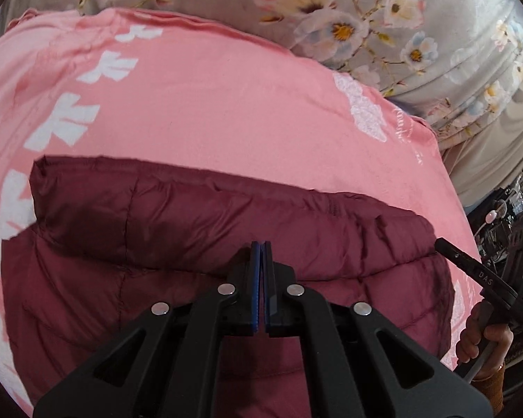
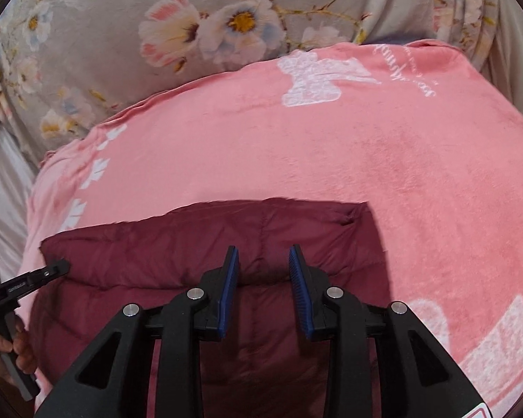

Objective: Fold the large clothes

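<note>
The left gripper (image 1: 261,249) hovers over the maroon puffer jacket (image 1: 205,230) with its 2 blue-padded fingers pressed together, nothing visibly caught between them; the right gripper (image 2: 264,254) sits above the same jacket (image 2: 261,230) with its fingers spread apart and empty; each tool shows at the edge of the other's view, gripped by a bare hand (image 1: 484,345); the jacket lies folded into a flat quilted block on a pink blanket (image 2: 331,153) with white prints; beyond the blanket lies grey floral bedding (image 2: 122,35).
</note>
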`<action>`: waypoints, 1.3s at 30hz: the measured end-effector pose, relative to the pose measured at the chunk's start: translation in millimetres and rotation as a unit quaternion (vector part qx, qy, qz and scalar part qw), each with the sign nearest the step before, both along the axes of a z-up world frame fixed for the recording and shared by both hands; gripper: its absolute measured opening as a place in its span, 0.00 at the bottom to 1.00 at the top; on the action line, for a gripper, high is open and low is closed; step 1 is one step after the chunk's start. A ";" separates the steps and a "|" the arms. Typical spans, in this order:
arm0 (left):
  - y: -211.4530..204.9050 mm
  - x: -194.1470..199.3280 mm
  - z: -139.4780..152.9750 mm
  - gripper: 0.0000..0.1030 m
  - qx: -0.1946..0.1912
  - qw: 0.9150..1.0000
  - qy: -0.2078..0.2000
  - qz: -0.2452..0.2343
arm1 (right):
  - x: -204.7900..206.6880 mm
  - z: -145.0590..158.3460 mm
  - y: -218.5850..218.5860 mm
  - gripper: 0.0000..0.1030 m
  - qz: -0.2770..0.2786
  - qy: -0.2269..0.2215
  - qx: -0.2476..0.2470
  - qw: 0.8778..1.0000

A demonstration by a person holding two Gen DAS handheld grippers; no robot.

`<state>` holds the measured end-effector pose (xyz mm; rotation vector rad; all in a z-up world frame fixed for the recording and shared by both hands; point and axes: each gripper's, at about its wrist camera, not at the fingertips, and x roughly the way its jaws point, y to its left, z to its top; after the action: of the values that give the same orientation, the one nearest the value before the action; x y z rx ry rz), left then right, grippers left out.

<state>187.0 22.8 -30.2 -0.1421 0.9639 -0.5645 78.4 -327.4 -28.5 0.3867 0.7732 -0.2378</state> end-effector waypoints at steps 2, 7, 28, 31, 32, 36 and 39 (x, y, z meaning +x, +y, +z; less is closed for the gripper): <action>5.5 4.9 -5.7 0.00 0.001 1.000 0.006 0.006 | -0.9 -1.7 -12.8 0.30 -0.013 0.001 0.006 1.000; 13.1 12.6 -15.8 0.00 0.008 1.000 0.017 0.017 | 6.8 -22.3 -32.2 0.44 -0.033 0.034 0.027 0.999; 39.8 35.8 -34.9 0.00 -0.004 0.998 0.031 0.056 | 41.4 -47.9 -22.8 0.00 -0.019 0.038 0.021 0.999; 41.7 38.0 -42.6 0.00 -0.020 0.998 0.039 0.055 | 43.0 -53.9 -24.3 0.00 -0.020 0.040 0.023 0.999; 43.0 38.8 -45.1 0.00 -0.027 0.997 0.040 0.055 | 43.3 -55.0 -24.1 0.00 -0.021 0.040 0.023 0.999; 41.2 36.5 -49.1 0.00 -0.025 0.998 0.023 0.056 | 43.8 -56.2 -21.7 0.00 -0.020 0.040 0.018 0.999; 38.8 33.5 -49.2 0.00 -0.018 0.998 0.007 0.057 | 44.7 -56.2 -25.3 0.00 -0.016 0.037 0.030 0.999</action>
<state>220.5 61.6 -79.5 -0.2316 0.9544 -0.4767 123.1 -352.7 -84.7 0.4482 0.8497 -0.2601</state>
